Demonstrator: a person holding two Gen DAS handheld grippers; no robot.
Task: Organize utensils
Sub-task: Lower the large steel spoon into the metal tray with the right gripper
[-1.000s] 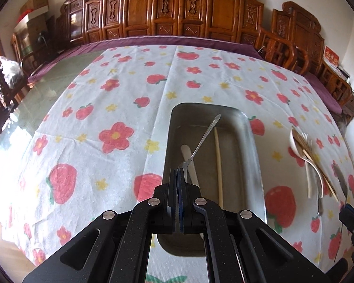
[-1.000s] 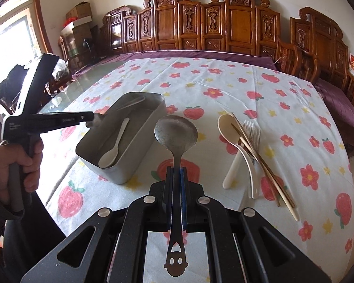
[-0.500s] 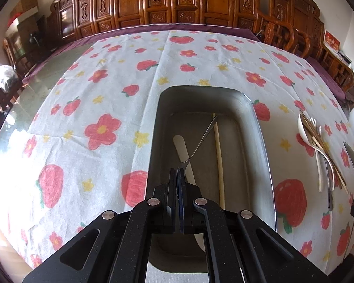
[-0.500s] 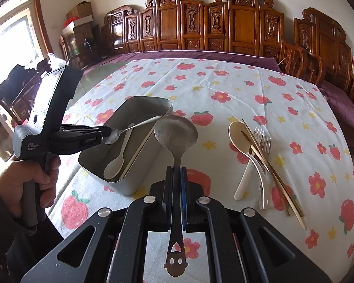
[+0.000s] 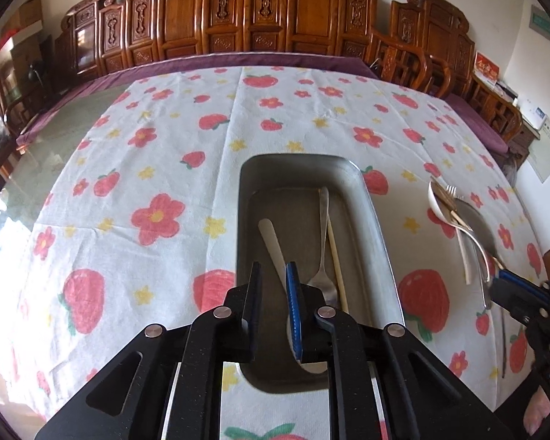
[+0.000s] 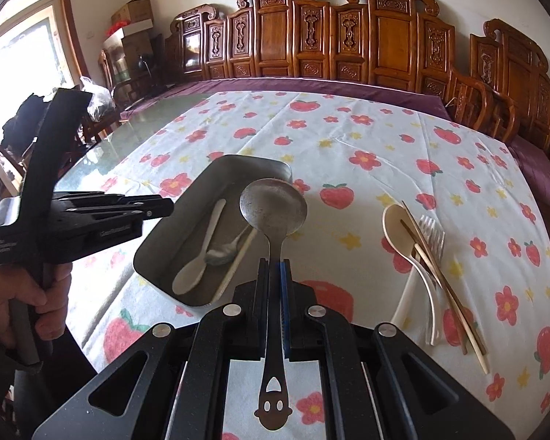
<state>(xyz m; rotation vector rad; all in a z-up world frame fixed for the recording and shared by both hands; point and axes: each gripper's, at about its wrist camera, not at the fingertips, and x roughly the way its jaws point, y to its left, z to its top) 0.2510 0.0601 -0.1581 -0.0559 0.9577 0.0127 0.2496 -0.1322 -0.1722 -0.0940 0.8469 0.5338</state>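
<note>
Three utensils lie inside the metal tray (image 5: 379, 242): a metal spoon (image 5: 322, 245) w/ bowl toward the camera and handle running to the far end, a white plastic spoon (image 6: 198, 256) left of it, and one pale chopstick (image 5: 336, 260) just right of the metal spoon, roughly parallel. Metal spoon rests flat on tray floor, clear of the left gripper (image 5: 273, 277), whose jaws have just been opening; gap visible btw the black pad and the blue pad, nothing between them, fingers hang over the near end of the tray. Right gripper (image 6: 274, 275) is clamped on the handle of a large metal ladle (image 6: 274, 207); ladle bowl sticks forward past the fingertips, above the tray's right rim, handle end w/ smiley cut-out pokes back toward camera. Right of the tray, well apart, a loose pile on the tablecloth (image 6: 348, 139): beige spoon (image 6: 396, 225), metal fork (image 6: 432, 231), wooden chopsticks (image 6: 443, 282) lying across them, plus white handles underneath, count unclear. Cloth is white w/ red strawberries, flowers, yellow stars; glass tabletop shows at left. A hand (image 6: 36, 293) grips the left gripper's handle in right wrist view. Carved wooden chairs (image 6: 348, 36) line the far side.
</note>
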